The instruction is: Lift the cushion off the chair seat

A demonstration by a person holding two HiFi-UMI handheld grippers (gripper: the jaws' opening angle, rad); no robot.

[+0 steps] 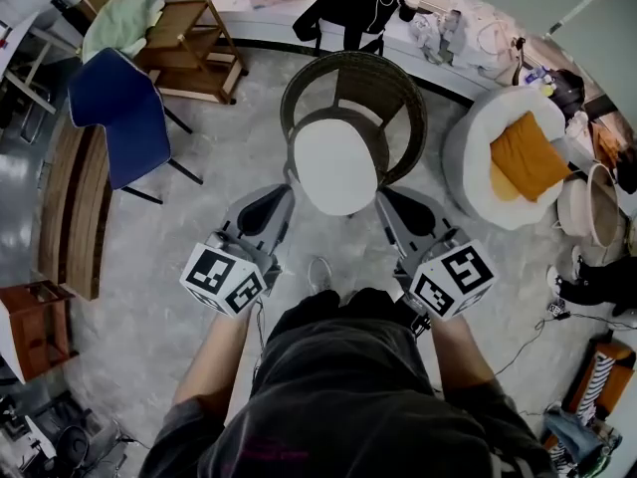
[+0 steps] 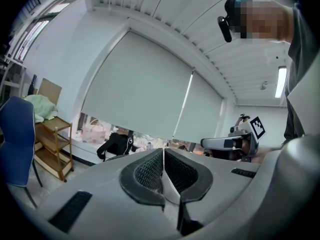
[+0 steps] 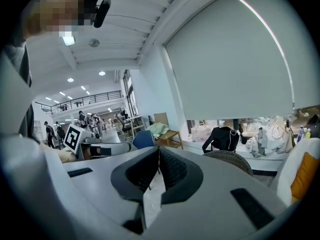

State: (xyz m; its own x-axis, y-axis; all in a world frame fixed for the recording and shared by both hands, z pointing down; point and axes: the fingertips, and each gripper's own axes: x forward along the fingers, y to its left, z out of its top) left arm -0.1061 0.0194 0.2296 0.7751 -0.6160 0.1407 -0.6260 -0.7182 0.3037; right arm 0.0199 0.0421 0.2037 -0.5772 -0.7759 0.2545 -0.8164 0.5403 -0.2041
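A white oval cushion [image 1: 336, 162] lies on the seat of a round dark wicker chair [image 1: 398, 93] right in front of me. My left gripper [image 1: 288, 190] points at the cushion's near left edge, my right gripper [image 1: 381, 198] at its near right edge, and neither holds anything. In the left gripper view the left gripper [image 2: 163, 152] has its ribbed pads pressed together with nothing between them. The right gripper [image 3: 159, 150] looks the same in its own view, with the wicker chair back [image 3: 231, 160] just to its right. The jaws hide the cushion in both gripper views.
A blue chair [image 1: 117, 118] and a wooden shelf unit [image 1: 189, 48] stand at the back left. A wooden bench [image 1: 72, 207] and a red stool [image 1: 35, 327] line the left side. A white round seat holding an orange cushion [image 1: 526, 155] sits to the right, with cables [image 1: 542, 332] on the floor.
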